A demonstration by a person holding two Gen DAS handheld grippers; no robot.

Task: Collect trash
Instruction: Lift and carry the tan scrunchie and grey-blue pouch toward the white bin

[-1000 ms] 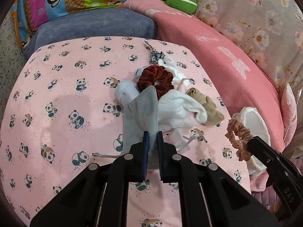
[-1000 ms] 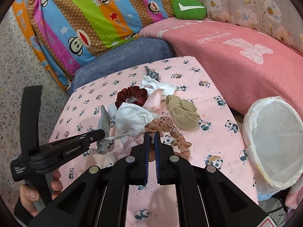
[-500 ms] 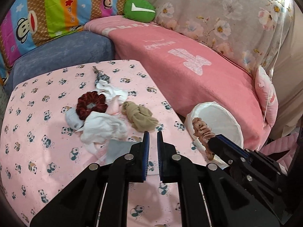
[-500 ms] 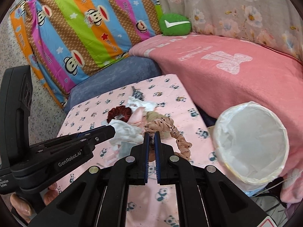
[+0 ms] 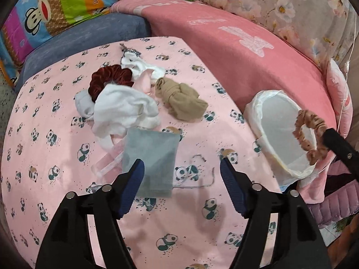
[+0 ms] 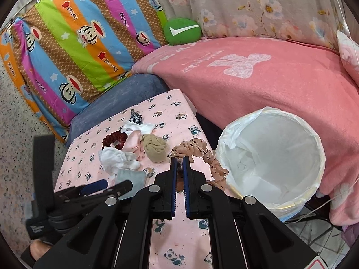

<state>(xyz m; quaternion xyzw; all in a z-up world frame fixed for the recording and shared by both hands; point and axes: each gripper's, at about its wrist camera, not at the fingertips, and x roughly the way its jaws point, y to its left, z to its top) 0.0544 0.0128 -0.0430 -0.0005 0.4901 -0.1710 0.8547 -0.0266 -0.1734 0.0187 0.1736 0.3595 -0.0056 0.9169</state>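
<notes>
**Left claw spread over grey cloth; right claw clamped on tan scrunchie beside bin**

Left wrist view. The left gripper [image 5: 181, 172] has its jaws wide apart and holds nothing. The grey cloth [image 5: 152, 159] lies flat on the panda-print sheet [image 5: 56, 157], just ahead of the claw and toward its left finger, whose blue pad overlaps the cloth's near edge in the picture; contact cannot be confirmed. Farther ahead and left lie a white rag [image 5: 123, 109] and a dark red scrunchie [image 5: 110, 80]. Ahead of the gap between the fingers sits a beige knotted cloth [image 5: 181, 103]. A thin grey cord [image 5: 202, 179] lies on the sheet near the right finger. To the far right stands the white-lined bin [image 5: 282, 130], off the sheet's edge, with the tan scrunchie [image 5: 311, 134] hanging in front of its opening.

Right wrist view. The left gripper [image 6: 103, 187] appears low at left, over the grey cloth [image 6: 130, 177]. The right gripper [image 6: 178, 160] is closed on the tan scrunchie [image 6: 202, 154], which loops ahead and to the right of the fingertips. The white-lined bin [image 6: 271, 159] stands just right of the scrunchie. Only this view shows the bin's full round mouth and its liner inside; only the left wrist view shows the cord.
</notes>
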